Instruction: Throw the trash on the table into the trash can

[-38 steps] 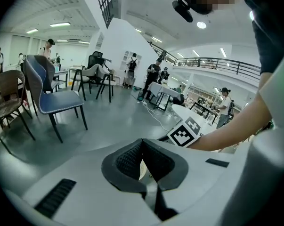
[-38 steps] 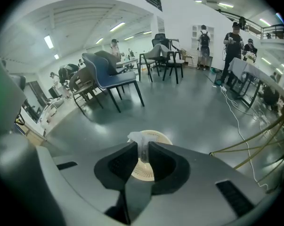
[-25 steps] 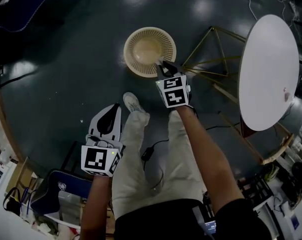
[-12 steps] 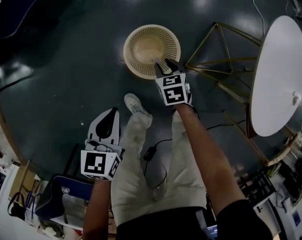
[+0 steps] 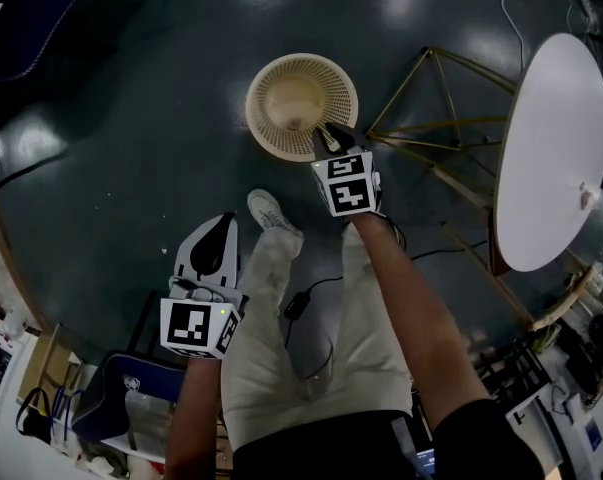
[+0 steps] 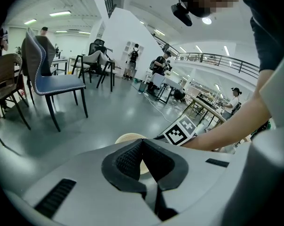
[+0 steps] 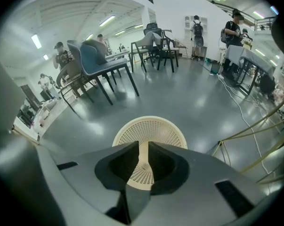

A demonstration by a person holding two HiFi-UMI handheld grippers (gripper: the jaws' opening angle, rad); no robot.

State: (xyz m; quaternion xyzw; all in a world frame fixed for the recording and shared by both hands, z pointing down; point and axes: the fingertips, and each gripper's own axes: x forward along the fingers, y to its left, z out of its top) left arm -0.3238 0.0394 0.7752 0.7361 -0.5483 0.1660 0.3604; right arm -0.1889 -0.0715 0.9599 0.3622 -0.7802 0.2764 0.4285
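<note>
Head view: my right hand-held gripper (image 5: 329,134) hangs over the near rim of the one trash can (image 5: 299,103). My left hand-held gripper (image 5: 221,226) is well apart from it, beside my shoe (image 5: 266,208). One white counter (image 5: 546,138) stands to the right.
Left gripper view: jaws together, empty.
Right gripper view: jaws narrowly apart, just closing, nothing between them, and the can shows through the gap.

Trash can (image 5: 271,86) perforated cream plastic; floor (image 5: 131,118) glossy dark; table (image 5: 551,148) smooth white.

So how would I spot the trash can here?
Find the round white table at the head view's right. Left of its gold legs, on the dark floor, stands the trash can: a round cream basket with holed walls, unlike anything nearby.
</note>
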